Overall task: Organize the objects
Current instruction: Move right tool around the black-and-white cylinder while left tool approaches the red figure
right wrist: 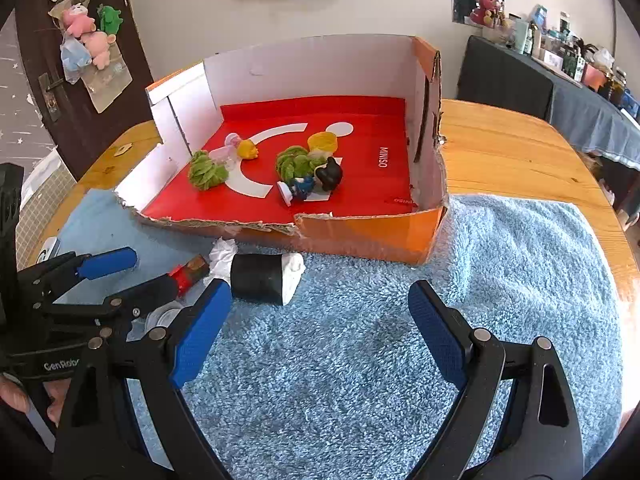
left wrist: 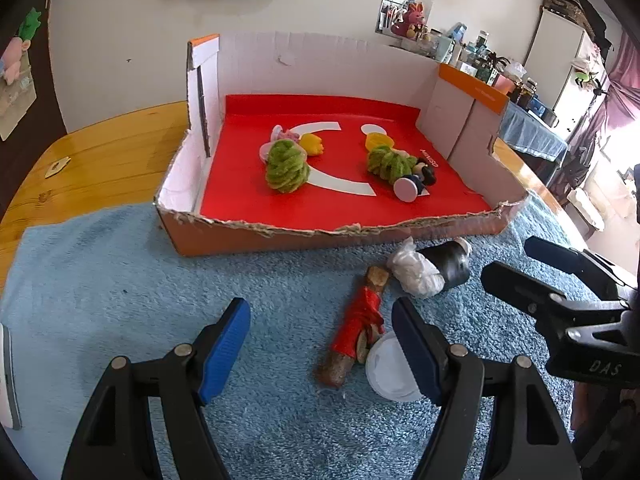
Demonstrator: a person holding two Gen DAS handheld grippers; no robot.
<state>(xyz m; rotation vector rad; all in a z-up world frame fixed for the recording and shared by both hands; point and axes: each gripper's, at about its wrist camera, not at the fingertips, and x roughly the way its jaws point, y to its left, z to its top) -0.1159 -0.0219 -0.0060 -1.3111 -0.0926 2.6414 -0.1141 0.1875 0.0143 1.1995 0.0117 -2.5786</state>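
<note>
A cardboard box (left wrist: pixel 248 236) with a red floor holds two green yarn bundles (left wrist: pixel 287 166), a yellow toy (left wrist: pixel 312 144), a yellow cup (left wrist: pixel 379 140) and a dark figurine (left wrist: pixel 416 184). On the blue towel in front lie a brown stick wrapped in red (left wrist: pixel 358 326), a white lid (left wrist: pixel 390 368), a white wrapped bundle (left wrist: pixel 414 274) and a black cylinder (left wrist: pixel 452 264). My left gripper (left wrist: pixel 320 338) is open, empty, just left of the stick. My right gripper (right wrist: pixel 316 324) is open, empty, over the towel right of the black cylinder (right wrist: pixel 262 278); it also shows in the left wrist view (left wrist: pixel 516 264).
The blue towel (right wrist: pixel 500 264) covers a wooden table (right wrist: pixel 512 148). The box (right wrist: pixel 368 236) has a torn front edge and tall white back walls. A white device (left wrist: pixel 6 376) lies at the towel's left edge. A cluttered side table (right wrist: pixel 580 76) stands to the right.
</note>
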